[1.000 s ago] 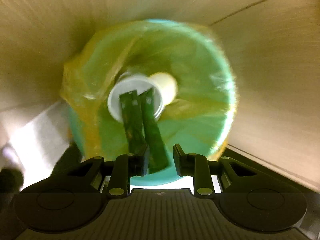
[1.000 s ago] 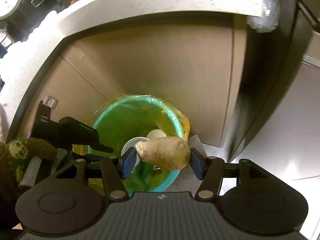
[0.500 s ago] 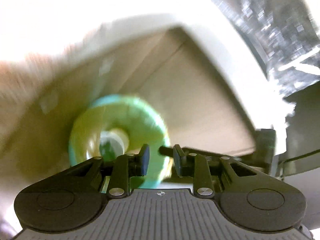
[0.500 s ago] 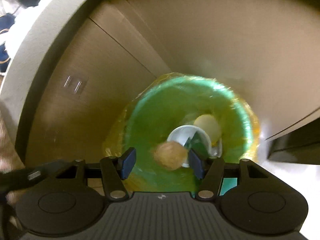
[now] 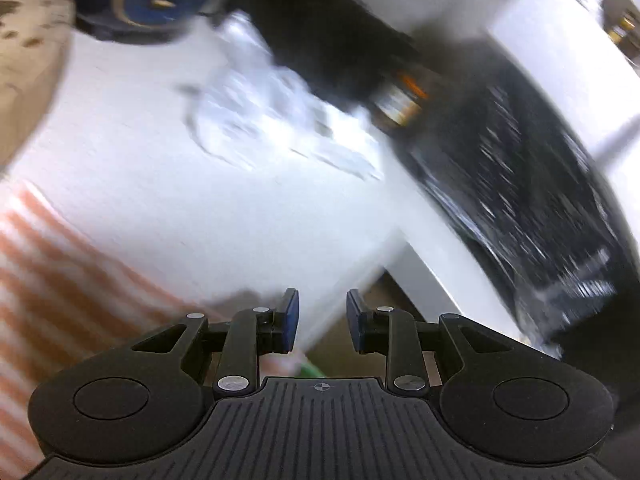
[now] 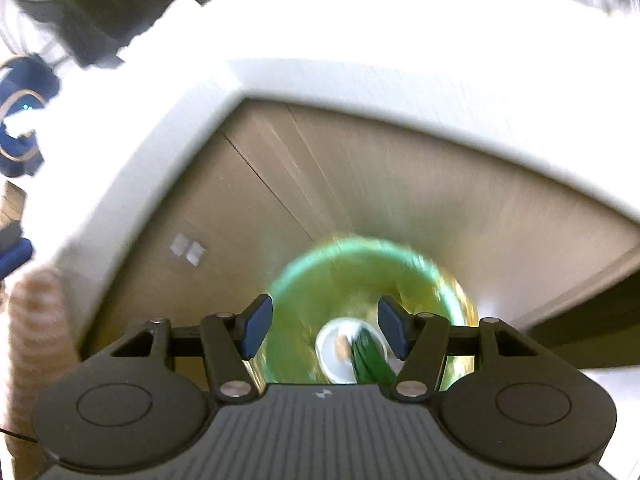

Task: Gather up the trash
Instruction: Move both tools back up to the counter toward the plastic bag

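Trash: one crumpled wrapper point(image 5: 280, 120) on the counter point(image 5: 200, 208); one bin point(image 6: 360, 280) holds one cup point(image 6: 340, 356). Left gripper point(image 5: 319, 318) and right gripper point(image 6: 324, 328) gape, both empty.

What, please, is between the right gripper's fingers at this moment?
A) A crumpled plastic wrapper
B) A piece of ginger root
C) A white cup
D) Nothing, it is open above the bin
D: the right gripper stands open with nothing between its blue pads, above the green bin, where a white cup and a dark green strip lie.
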A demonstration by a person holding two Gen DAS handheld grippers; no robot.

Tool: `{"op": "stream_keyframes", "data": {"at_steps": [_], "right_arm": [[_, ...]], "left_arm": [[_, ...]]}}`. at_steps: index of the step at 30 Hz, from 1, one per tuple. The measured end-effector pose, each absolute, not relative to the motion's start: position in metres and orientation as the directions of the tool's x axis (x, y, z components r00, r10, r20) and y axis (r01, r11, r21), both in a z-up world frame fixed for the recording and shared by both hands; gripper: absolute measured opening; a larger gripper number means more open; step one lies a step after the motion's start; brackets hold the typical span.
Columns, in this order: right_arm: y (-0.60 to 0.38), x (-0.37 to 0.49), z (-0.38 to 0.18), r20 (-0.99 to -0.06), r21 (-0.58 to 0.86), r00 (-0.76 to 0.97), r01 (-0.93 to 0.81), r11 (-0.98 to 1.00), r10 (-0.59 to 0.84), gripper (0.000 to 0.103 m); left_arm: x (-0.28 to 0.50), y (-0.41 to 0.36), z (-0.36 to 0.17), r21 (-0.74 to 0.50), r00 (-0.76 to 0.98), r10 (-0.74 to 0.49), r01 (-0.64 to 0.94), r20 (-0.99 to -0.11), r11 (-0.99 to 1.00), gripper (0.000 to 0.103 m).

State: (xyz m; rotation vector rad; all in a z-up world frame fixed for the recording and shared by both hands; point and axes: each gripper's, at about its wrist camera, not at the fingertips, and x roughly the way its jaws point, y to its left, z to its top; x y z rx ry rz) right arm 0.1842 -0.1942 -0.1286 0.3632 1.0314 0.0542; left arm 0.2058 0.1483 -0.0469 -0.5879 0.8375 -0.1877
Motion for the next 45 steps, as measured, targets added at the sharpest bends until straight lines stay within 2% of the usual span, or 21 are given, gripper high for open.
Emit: {"op": "stream_keyframes", "data": {"at_steps": [3, 6, 10, 14, 18, 21, 27, 28, 29, 31, 33, 34, 38, 45], "right_arm": [[-0.163, 0.193, -0.089, -0.803, 0.266, 0.555, 0.005, 0.964, 0.219, 0.059], [-0.111, 0.202, -0.049, -0.751, 0.148, 0.627, -0.148, 0.978, 0.208, 0.059], [-0.056, 0.217, -0.01, -0.648, 0.023, 0.732, -0.258, 0.966, 0.211, 0.064], [-0.029, 0.251, 0.006, -0.62, 0.024, 0.731, -0.345, 0.938, 0.285, 0.064], [-0.012, 0.296, 0.014, -0.625, 0.05, 0.717, -0.358, 0.932, 0.309, 0.064], [0.001, 0.335, 0.007, -0.643, 0.07, 0.684, -0.395, 0.916, 0.345, 0.065], [0.044, 0.402, -0.032, -0.739, -0.058, 0.618, -0.454, 0.889, 0.268, 0.064], [0.045, 0.408, -0.039, -0.752, -0.046, 0.6, -0.46, 0.887, 0.272, 0.059], [0.045, 0.411, -0.044, -0.758, -0.032, 0.587, -0.467, 0.884, 0.284, 0.045], [0.04, 0.41, -0.048, -0.765, -0.011, 0.566, -0.489, 0.872, 0.308, 0.028], [0.03, 0.4, -0.045, -0.758, 0.002, 0.565, -0.499, 0.867, 0.327, 0.018], [0.021, 0.391, -0.041, -0.752, 0.031, 0.554, -0.513, 0.858, 0.359, 0.009], [-0.014, 0.352, -0.032, -0.73, 0.117, 0.523, -0.537, 0.835, 0.439, 0.008], [-0.056, 0.312, -0.03, -0.726, 0.126, 0.545, -0.493, 0.861, 0.419, 0.009]], "left_arm": [[0.214, 0.167, -0.037, -0.505, 0.717, -0.29, -0.1, -0.634, 0.857, 0.029], [0.214, 0.184, -0.03, -0.485, 0.792, -0.237, -0.084, -0.563, 0.871, 0.029], [0.22, 0.199, -0.033, -0.549, 0.811, -0.272, -0.072, -0.518, 0.833, 0.029], [0.218, 0.202, -0.043, -0.568, 0.785, -0.326, -0.04, -0.527, 0.822, 0.029], [0.213, 0.2, -0.056, -0.602, 0.743, -0.393, -0.016, -0.542, 0.798, 0.029], [0.21, 0.194, -0.06, -0.594, 0.741, -0.395, -0.007, -0.543, 0.804, 0.029], [0.2, 0.191, -0.054, -0.603, 0.775, -0.325, -0.09, -0.543, 0.793, 0.029], [0.2, 0.19, -0.051, -0.589, 0.779, -0.307, -0.098, -0.547, 0.802, 0.029], [0.2, 0.19, -0.049, -0.572, 0.782, -0.282, -0.114, -0.556, 0.812, 0.029], [0.199, 0.192, -0.047, -0.561, 0.785, -0.245, -0.153, -0.569, 0.814, 0.029], [0.2, 0.194, -0.046, -0.55, 0.786, -0.22, -0.176, -0.578, 0.816, 0.029], [0.202, 0.194, -0.046, -0.538, 0.785, -0.208, -0.183, -0.584, 0.823, 0.029], [0.218, 0.187, -0.043, -0.511, 0.781, -0.21, -0.158, -0.588, 0.845, 0.029], [0.252, 0.16, -0.032, -0.49, 0.774, -0.283, -0.04, -0.567, 0.871, 0.029]]}}
